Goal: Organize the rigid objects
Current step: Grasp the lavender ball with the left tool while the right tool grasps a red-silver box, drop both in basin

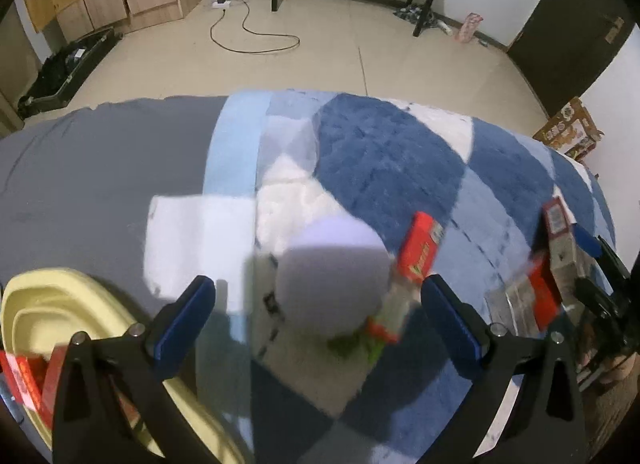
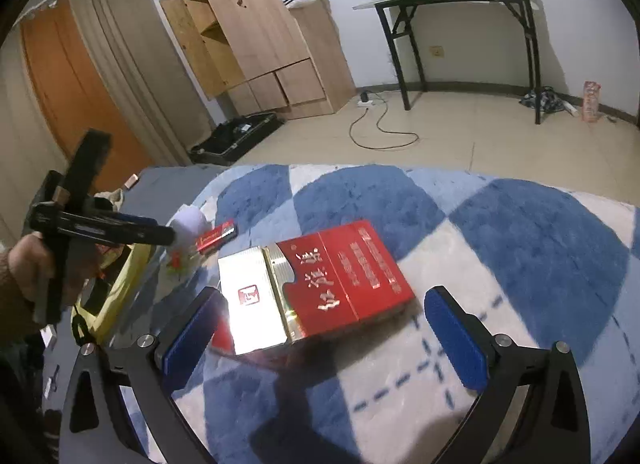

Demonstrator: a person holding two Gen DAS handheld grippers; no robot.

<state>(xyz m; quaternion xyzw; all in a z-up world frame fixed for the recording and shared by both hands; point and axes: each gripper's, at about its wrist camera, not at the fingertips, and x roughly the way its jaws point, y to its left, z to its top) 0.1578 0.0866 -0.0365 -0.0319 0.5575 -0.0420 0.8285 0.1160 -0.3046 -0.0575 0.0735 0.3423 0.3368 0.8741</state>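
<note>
Right hand-held gripper (image 2: pixel 326 328): blue-padded jaws spread wide, holding nothing, set either side of a flat red-and-silver cigarette carton (image 2: pixel 320 288) lying on the blue-and-white chequered plush blanket (image 2: pixel 520 248); whether the left pad touches the carton's silver end cannot be told. Left hand-held gripper (image 1: pixel 318 322): jaws likewise wide apart and empty, poised above a blurred pale lilac rounded object (image 1: pixel 334 284) that fills the gap between the pads, contact unclear. Just right of it, a small red rectangular box (image 1: pixel 418 250) stands tilted on the blanket, with clear wrapping and red-green scraps (image 1: pixel 380 328) beneath. A pale yellow plastic basin (image 1: pixel 52 304) holding red packets sits at lower left on grey bedding (image 1: pixel 100 159). Background: tiled floor, wooden cabinet, black folding table
</note>
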